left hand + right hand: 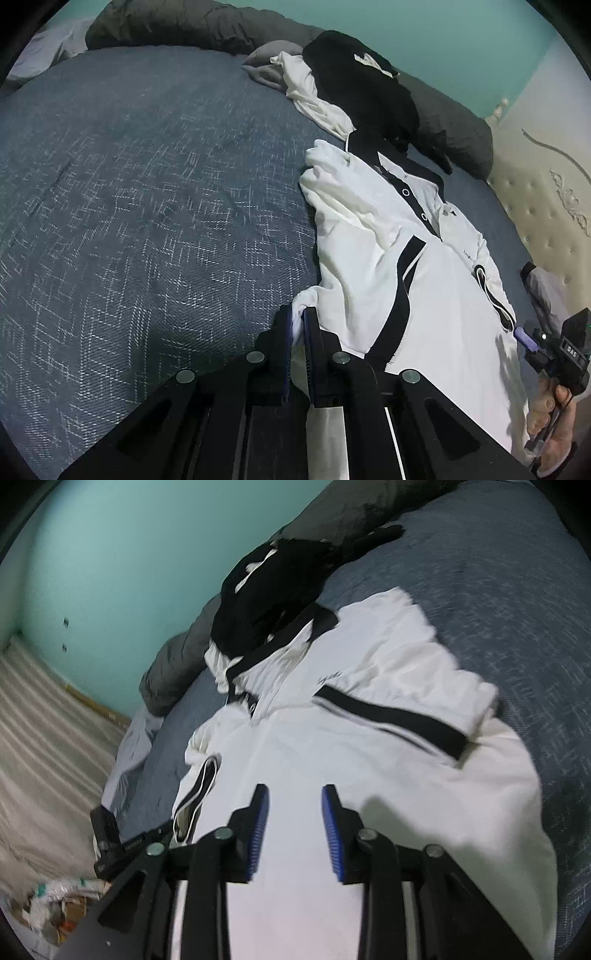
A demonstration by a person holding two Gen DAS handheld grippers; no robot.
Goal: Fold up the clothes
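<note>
A white polo shirt with black stripes and a black collar (pixel 436 295) lies spread on the blue-grey bedspread (pixel 147 206). My left gripper (pixel 297 317) is shut on the shirt's left edge, with white fabric pinched between its blue pads. In the right wrist view the same white shirt (pixel 369 746) fills the middle, one sleeve folded over the chest. My right gripper (pixel 295 797) hovers open just above the shirt's lower body, nothing between its fingers. It also shows at the right edge of the left wrist view as the right gripper (pixel 554 350), held by a hand (pixel 550 417).
A pile of black and white clothes (pixel 354 85) sits beyond the shirt's collar, against grey pillows (pixel 454 133). A cream tufted headboard (pixel 546 206) runs along the right. Teal wall (pixel 110 572) and striped floor (pixel 44 738) lie past the bed's edge.
</note>
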